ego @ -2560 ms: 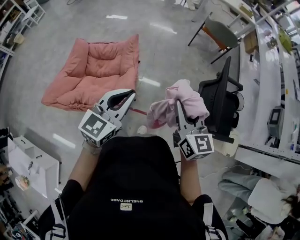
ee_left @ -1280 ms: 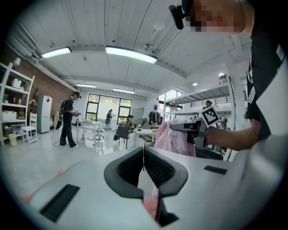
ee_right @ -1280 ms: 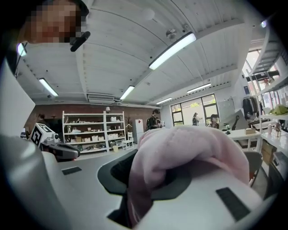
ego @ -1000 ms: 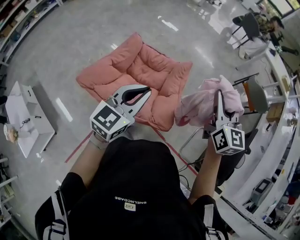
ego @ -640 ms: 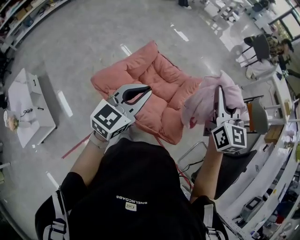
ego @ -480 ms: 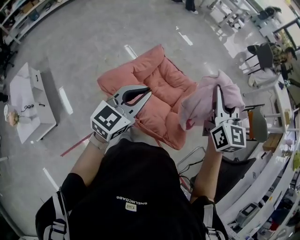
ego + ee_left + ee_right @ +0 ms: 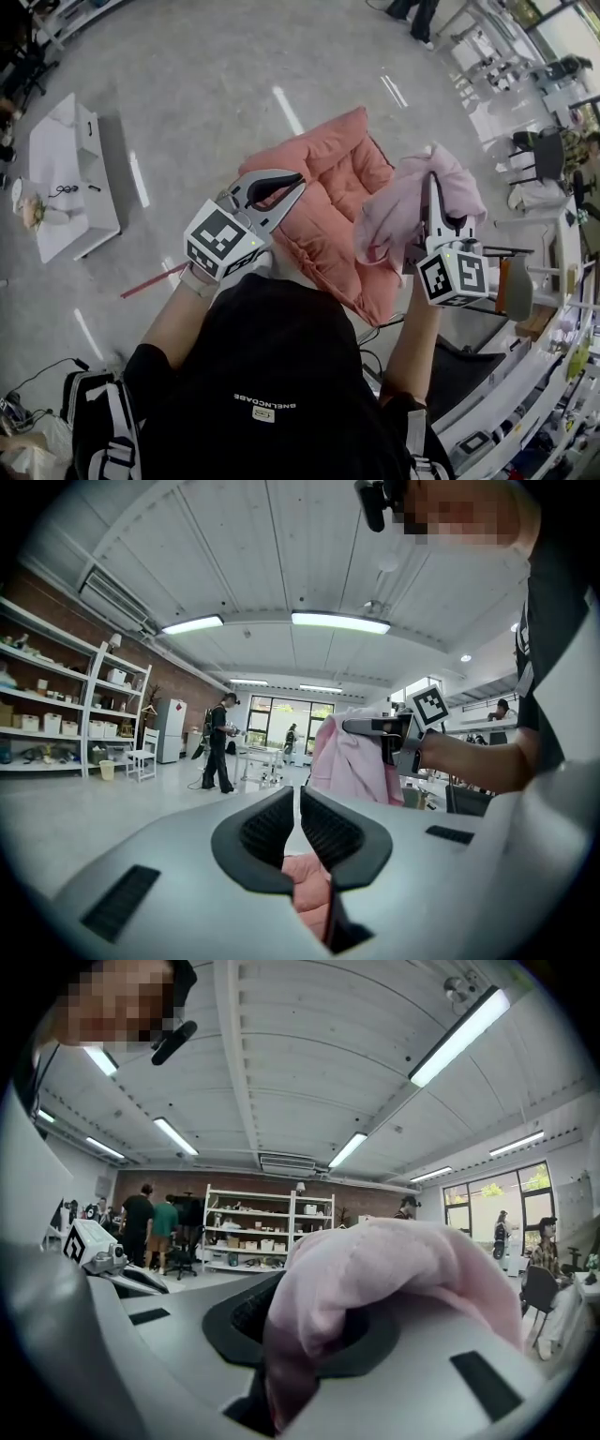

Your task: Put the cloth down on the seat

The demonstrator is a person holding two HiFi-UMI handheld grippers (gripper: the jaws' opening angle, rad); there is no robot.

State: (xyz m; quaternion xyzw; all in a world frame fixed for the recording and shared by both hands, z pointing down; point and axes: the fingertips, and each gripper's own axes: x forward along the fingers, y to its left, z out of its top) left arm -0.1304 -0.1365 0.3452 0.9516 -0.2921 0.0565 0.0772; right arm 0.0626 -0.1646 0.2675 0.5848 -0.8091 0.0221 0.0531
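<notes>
Place: open lab-type workshop
Giveaways: white storage shelves (image 7: 267, 1232) with boxes, strip lights (image 7: 457, 1037), workbenches (image 7: 525, 380), polished concrete floor (image 7: 206, 84)

1. Your right hand-held gripper (image 7: 309, 1330) had its jaws clamped on the pink cloth (image 7: 394, 1269), which draped over them.
2. Your left hand-held gripper (image 7: 141, 1282) showed at the left edge.
3. White shelves (image 7: 262, 1227) stood against the far brick wall, with two people (image 7: 150, 1222) beside them.
</notes>
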